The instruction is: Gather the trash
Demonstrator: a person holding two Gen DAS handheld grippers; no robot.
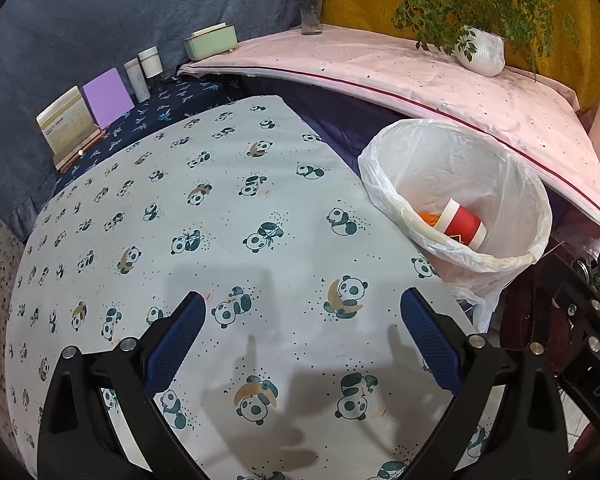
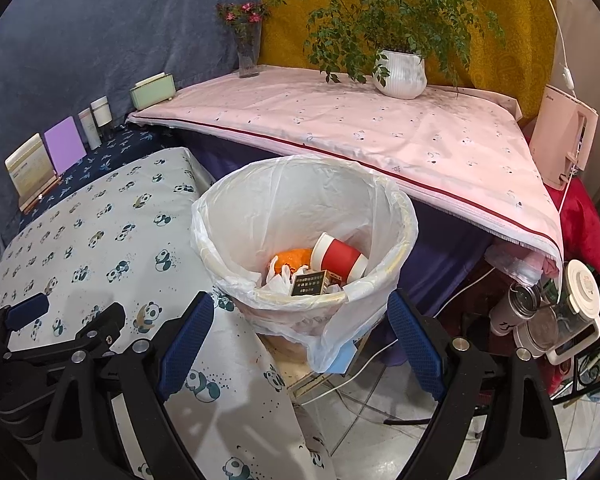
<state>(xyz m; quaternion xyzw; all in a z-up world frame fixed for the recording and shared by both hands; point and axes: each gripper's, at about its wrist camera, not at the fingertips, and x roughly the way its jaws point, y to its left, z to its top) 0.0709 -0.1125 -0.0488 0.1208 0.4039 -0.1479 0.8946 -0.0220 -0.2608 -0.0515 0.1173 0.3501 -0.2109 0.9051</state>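
A waste bin (image 2: 396, 216) lined with a white plastic bag stands beside the table with the panda-print cloth (image 1: 220, 216); it also shows in the left wrist view (image 1: 540, 216). Inside lie a red and white paper cup (image 2: 340, 258), an orange peel (image 2: 292, 258), crumpled white paper (image 2: 278, 280) and a small dark box (image 2: 310, 285). The cup shows in the left wrist view too (image 1: 462, 224). My left gripper (image 1: 302, 306) is open and empty above the cloth. My right gripper (image 2: 300, 308) is open and empty just in front of the bin.
A higher shelf with a pink cloth (image 2: 380, 128) holds a potted plant (image 2: 400, 72) and a flower vase (image 2: 247, 52). A calendar stand (image 1: 66, 124), purple card (image 1: 107, 98), jars (image 1: 150, 66) and green box (image 1: 212, 42) line the back. Bottles (image 2: 540, 312) and cables lie at right.
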